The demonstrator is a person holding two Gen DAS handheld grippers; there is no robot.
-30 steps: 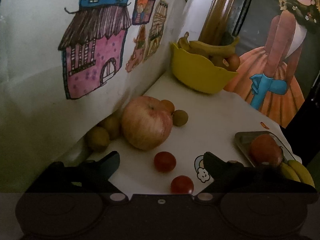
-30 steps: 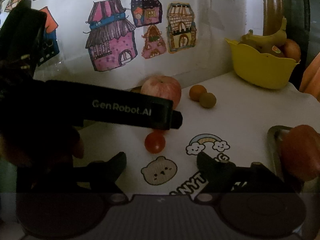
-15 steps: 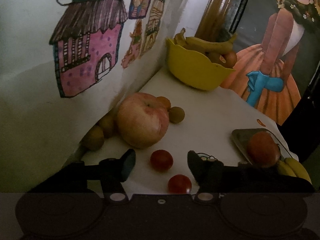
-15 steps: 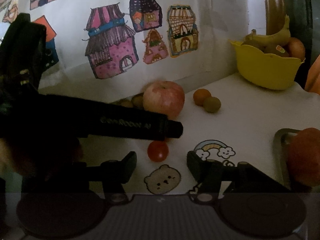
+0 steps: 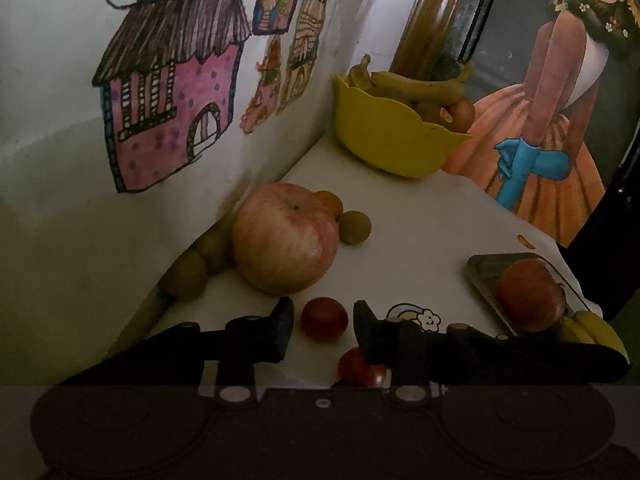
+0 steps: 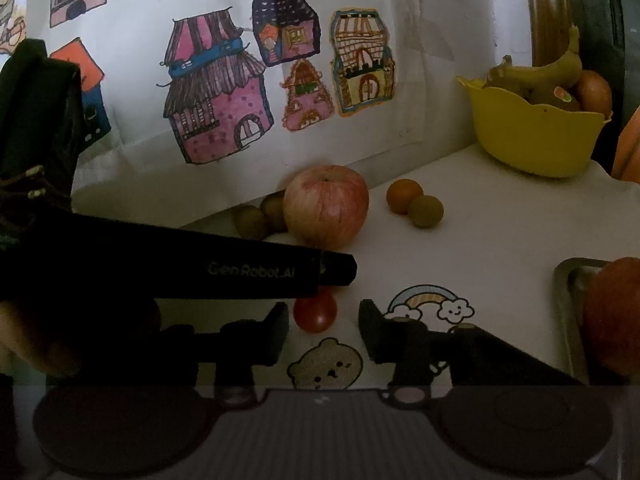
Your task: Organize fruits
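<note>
My left gripper (image 5: pixel 323 326) is open, its jaws narrowed around a small red tomato (image 5: pixel 324 317) on the white table, a small gap on each side. A second red tomato (image 5: pixel 360 368) lies just below, under the right finger. A large apple (image 5: pixel 285 237) sits just beyond. My right gripper (image 6: pixel 323 330) is open and empty, its jaws either side of a tomato (image 6: pixel 315 311) lying just beyond the tips. The left gripper's finger (image 6: pixel 240 268) crosses the right wrist view above that tomato. The apple (image 6: pixel 326 206) shows behind it.
A yellow bowl (image 5: pixel 384 140) with bananas and other fruit stands at the back, also in the right wrist view (image 6: pixel 532 140). A metal tray (image 5: pixel 486 270) holds an orange fruit on the right. Small brown fruits (image 5: pixel 354 227) and an orange one (image 6: pixel 404 195) lie near the apple. A drawing-covered wall (image 5: pixel 120 120) borders the left.
Both grippers have narrowed their jaws. The left gripper has moved forward so the tomato sits between its fingertips. The right gripper has moved slightly forward.
</note>
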